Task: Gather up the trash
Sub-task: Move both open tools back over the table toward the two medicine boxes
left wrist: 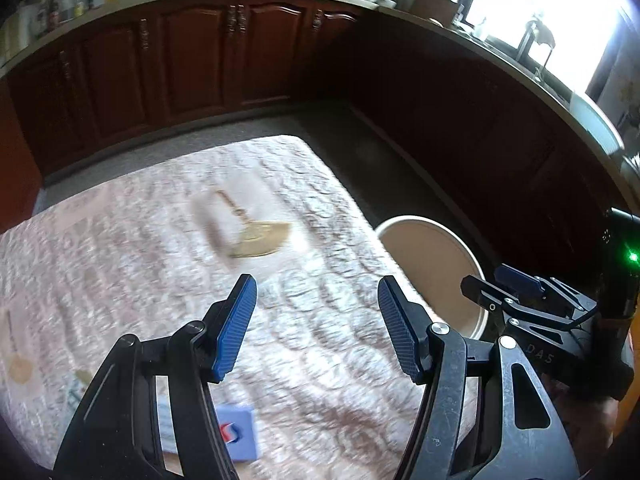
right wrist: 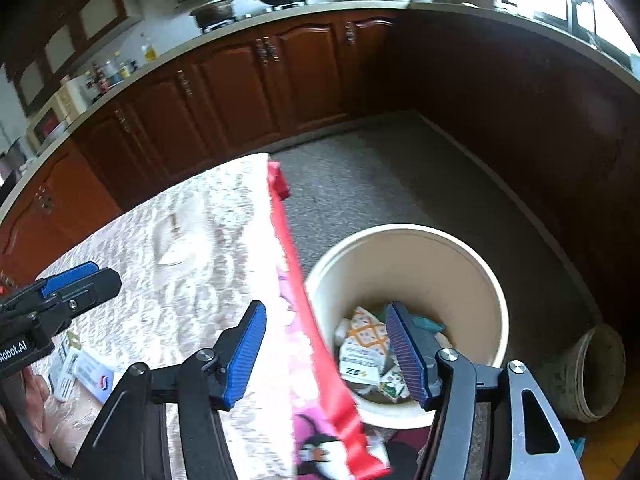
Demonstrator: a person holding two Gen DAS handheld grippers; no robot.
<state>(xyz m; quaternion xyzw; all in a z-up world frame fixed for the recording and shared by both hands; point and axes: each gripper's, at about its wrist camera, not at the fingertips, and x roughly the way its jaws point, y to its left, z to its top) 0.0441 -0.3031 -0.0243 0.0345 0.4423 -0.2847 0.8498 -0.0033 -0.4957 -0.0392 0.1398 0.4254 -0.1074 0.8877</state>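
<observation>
My right gripper (right wrist: 325, 312) is open at the table's right edge, partly above a beige bin (right wrist: 404, 240) on the floor. Several crumpled packets (right wrist: 366, 344) lie in the bin. A red strip with pink cartoon print (right wrist: 320, 360) runs along the table edge and passes between the right fingers; no pad touches it, and I cannot tell whether it is cloth or a wrapper. My left gripper (left wrist: 317, 282) hangs open above the lace tablecloth (left wrist: 120, 260), nothing between its fingers. A blue and white packet (left wrist: 236, 436) lies on the table below it. The bin (left wrist: 436, 268) stands to its right.
Dark wooden cabinets (left wrist: 192, 64) with a worktop ring the grey floor (right wrist: 380, 176) on the far and right sides. A grey pot (right wrist: 600, 372) stands on the floor right of the bin. A blurred beige flat shape (left wrist: 244, 228) shows on the cloth.
</observation>
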